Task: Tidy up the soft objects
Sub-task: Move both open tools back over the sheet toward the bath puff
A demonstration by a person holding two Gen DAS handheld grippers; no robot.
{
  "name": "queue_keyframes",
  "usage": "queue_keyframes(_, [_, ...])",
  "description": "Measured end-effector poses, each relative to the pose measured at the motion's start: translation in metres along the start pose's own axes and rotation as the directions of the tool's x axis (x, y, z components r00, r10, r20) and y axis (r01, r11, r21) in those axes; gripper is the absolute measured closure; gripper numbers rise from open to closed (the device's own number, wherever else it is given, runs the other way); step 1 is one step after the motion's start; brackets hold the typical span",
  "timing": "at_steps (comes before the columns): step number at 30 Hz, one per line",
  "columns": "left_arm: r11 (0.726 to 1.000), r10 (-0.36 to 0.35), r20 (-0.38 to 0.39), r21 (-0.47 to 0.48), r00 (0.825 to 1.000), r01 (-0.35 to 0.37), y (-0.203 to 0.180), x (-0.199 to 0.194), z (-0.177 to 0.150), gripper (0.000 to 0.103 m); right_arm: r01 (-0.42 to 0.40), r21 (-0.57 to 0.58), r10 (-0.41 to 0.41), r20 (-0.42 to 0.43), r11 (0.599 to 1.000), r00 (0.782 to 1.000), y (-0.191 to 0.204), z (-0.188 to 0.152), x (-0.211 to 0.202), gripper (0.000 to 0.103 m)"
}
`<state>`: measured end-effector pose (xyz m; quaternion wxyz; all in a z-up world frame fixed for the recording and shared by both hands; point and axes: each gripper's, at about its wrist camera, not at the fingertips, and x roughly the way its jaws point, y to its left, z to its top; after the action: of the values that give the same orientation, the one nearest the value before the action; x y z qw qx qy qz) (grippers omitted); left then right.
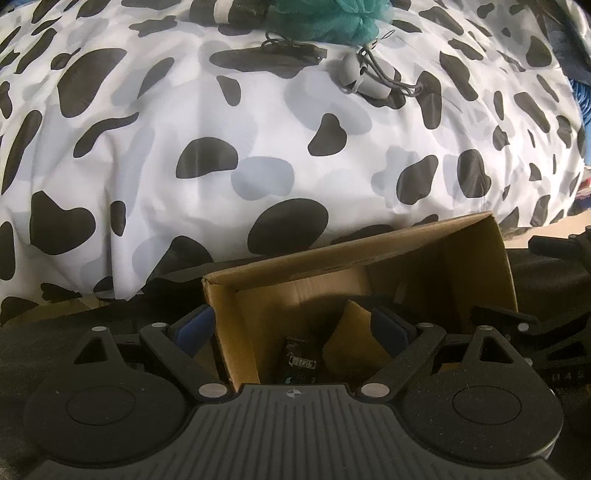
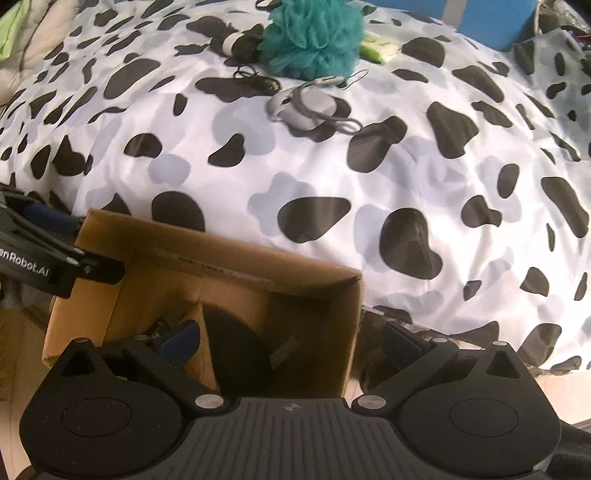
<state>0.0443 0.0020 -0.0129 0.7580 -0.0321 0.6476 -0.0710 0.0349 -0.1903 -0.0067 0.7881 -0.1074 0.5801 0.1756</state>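
Observation:
A teal mesh bath pouf [image 2: 314,37] lies at the far side of the cow-print bed cover [image 2: 295,166], also in the left wrist view [image 1: 332,18]. A grey soft pouch with cords [image 2: 306,105] lies in front of it, also in the left wrist view [image 1: 364,79]. A black rolled item with a white band [image 2: 236,42] sits left of the pouf. An open cardboard box [image 2: 236,269] stands below the bed edge, also in the left wrist view [image 1: 369,258], with dark items inside. My left gripper [image 1: 291,328] is open, straddling the box's left wall. My right gripper [image 2: 291,343] is open, straddling the box's right wall.
A light green packet [image 2: 376,50] lies right of the pouf. Black hair ties [image 2: 255,75] lie near the pouch. A blue box [image 2: 487,18] stands at the far right. The left gripper's arm [image 2: 44,258] shows at the box's left.

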Motion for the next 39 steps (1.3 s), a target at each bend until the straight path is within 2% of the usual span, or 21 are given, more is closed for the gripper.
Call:
queue_keyframes(13, [0.999,0.031,0.077,0.02,0.997,-0.033,-0.003,-0.008,0.002,0.011,0.025,0.07,-0.033,0.12,0.997,0.992,-0.011,0.008,-0.016,0.0])
queue_keyframes(19, [0.998,0.066,0.182,-0.019,0.981,-0.063,0.001,-0.018,0.009,0.011,0.05,0.113,-0.073,0.207,0.992,0.976,-0.025,0.02,-0.023,0.0])
queue_keyframes(23, [0.997,0.072,0.247,-0.044,0.966,-0.064,0.004,-0.022,0.012,0.011,0.023,0.132,-0.055,0.251,0.991,0.966,-0.032,0.026,-0.024,0.0])
queue_keyframes(29, [0.997,0.067,0.29,-0.063,0.955,-0.051,0.009,-0.027,0.015,0.011,-0.022,0.116,-0.014,0.307,0.993,0.952,-0.03,0.035,-0.028,0.0])
queue_keyframes(39, [0.999,0.041,0.33,-0.027,0.943,-0.034,0.009,-0.03,0.023,0.011,-0.016,0.1,-0.021,0.353,0.995,0.935,-0.034,0.042,-0.029,0.0])
